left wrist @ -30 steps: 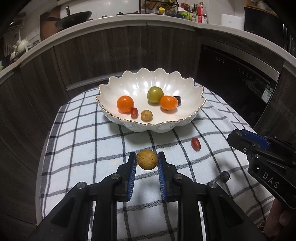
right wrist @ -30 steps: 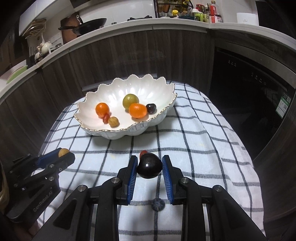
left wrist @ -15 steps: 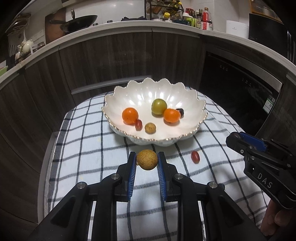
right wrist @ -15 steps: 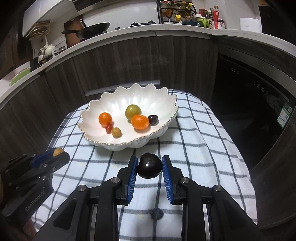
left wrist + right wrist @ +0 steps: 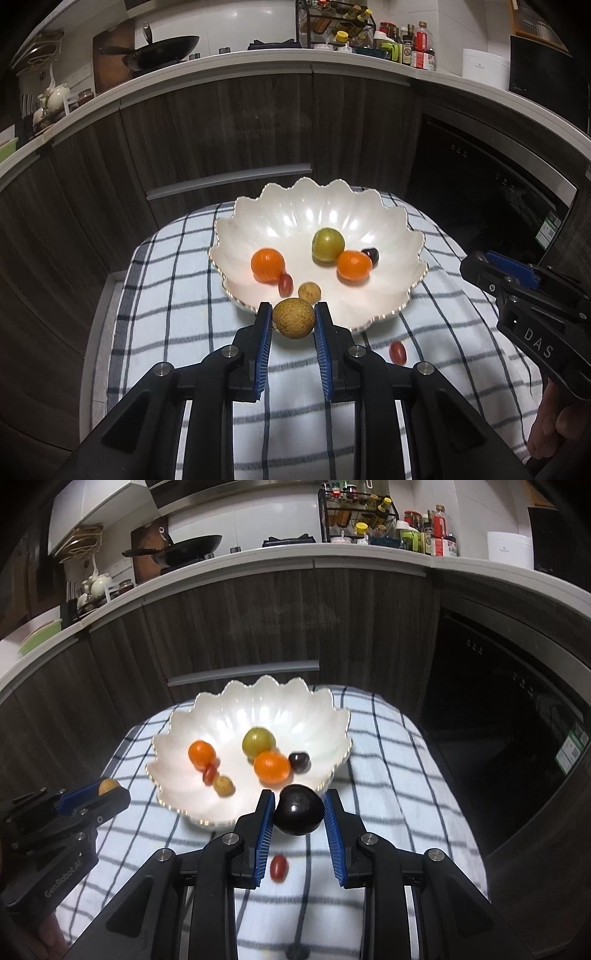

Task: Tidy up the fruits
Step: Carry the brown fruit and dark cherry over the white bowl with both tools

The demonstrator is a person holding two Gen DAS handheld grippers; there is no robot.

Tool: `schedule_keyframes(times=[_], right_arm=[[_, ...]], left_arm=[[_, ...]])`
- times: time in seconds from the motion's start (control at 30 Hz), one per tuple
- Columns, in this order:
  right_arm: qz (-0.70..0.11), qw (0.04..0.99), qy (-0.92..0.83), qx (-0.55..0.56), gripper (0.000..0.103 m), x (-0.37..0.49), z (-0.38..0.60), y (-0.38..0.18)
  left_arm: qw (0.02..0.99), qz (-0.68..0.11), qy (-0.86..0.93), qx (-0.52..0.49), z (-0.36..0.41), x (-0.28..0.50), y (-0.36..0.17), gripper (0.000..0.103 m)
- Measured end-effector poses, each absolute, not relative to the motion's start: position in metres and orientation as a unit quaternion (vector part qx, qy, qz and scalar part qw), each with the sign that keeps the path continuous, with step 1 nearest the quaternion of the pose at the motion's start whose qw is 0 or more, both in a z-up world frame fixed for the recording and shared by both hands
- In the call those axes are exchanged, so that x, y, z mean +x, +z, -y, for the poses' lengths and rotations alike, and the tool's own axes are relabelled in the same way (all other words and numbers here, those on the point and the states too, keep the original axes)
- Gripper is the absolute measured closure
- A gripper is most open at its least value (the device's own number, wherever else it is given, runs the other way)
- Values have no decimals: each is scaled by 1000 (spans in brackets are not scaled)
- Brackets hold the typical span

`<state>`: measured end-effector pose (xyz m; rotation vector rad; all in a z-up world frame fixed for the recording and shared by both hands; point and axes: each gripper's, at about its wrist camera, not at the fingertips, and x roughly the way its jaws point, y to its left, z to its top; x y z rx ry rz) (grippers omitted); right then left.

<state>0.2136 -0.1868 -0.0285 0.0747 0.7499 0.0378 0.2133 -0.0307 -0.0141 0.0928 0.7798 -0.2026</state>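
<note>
Both claws loaded, both nearer the bowl than a second ago.

Left claw (image 5: 293, 323): clamped on a brown speckled fruit (image 5: 293, 318), held above the cloth (image 5: 177, 314) at the bowl's near rim. A second back it hung well short of the bowl (image 5: 314, 206), over open check cloth; the rim now sits right behind the fruit.

Right claw (image 5: 298, 809): clamped on a dark plum (image 5: 298, 809), likewise brought up to the near rim, toward 5 o'clock of the bowl.

In the bowl: two oranges at 9 (image 5: 267, 265) and 3 o'clock (image 5: 354, 265), a green fruit (image 5: 328, 245) at centre, a dark cherry (image 5: 370, 255) beside the right orange, a red grape (image 5: 285, 284) and a small brown fruit (image 5: 309, 291) at 6 o'clock.

Loose on the surface: a red grape (image 5: 398, 352), at the bowl's 5 o'clock, below the right claw. A dark item at the bottom edge of the right view, too blurred to name.

Judgement: carry phase nearly done; next is clearing the scalloped rim and releasing. Round fruit may roll into those already there. The loose grape remains.
</note>
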Motion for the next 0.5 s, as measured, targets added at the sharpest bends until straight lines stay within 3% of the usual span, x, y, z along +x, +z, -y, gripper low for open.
schedule_keyframes(times=[0.5], right_arm=[[-349,937,17,23,74,272,197,-16]], left_arm=[[920,-378,-91,46,37,260,-10,80]])
